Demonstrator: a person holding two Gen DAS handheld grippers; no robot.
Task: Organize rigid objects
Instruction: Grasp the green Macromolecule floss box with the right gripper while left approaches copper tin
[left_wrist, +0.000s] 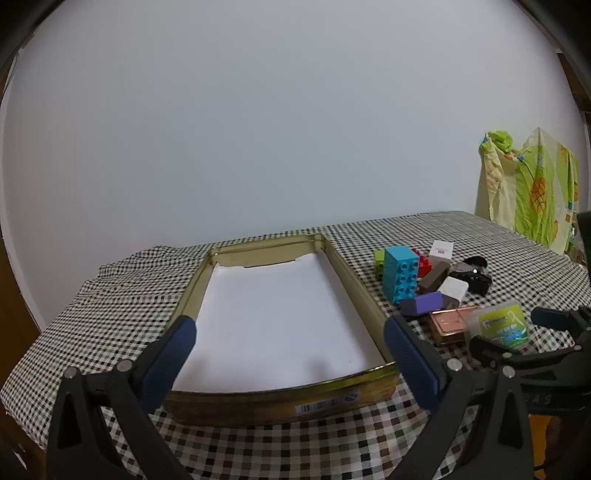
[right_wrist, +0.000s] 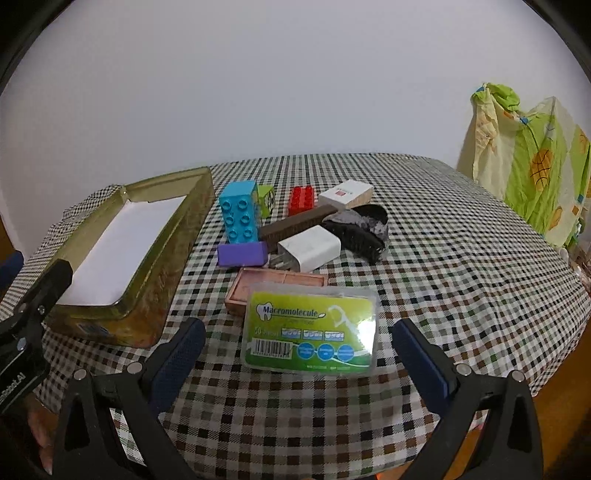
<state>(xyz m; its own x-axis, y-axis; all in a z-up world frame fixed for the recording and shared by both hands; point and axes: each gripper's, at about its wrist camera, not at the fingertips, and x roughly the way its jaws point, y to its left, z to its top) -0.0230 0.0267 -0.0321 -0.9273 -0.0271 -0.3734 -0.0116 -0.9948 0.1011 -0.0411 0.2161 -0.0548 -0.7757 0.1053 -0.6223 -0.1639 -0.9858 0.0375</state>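
A gold tin tray (left_wrist: 364, 295) (right_wrist: 147, 295) lined with white paper lies on the checked tablecloth. My left gripper (left_wrist: 290, 336) hangs open over the tray's near end, nothing between its fingers. To the tray's right sits a pile: a blue brick (right_wrist: 240, 214) (left_wrist: 400, 275), a purple block (right_wrist: 242, 254), a white charger (right_wrist: 310, 247), a red brick (right_wrist: 301, 199), a black hair clip (right_wrist: 358, 230), a pink compact (right_wrist: 273, 284) and a green floss-pick box (right_wrist: 312, 332) (left_wrist: 498, 325). My right gripper (right_wrist: 297, 350) stands open, its fingers either side of the floss-pick box without touching it.
A white box (right_wrist: 347, 194), a brown bar (right_wrist: 295, 223) and a small green brick (right_wrist: 266, 199) also lie in the pile. A green and yellow cloth (right_wrist: 532, 166) hangs at the far right. The table edge runs close below both grippers.
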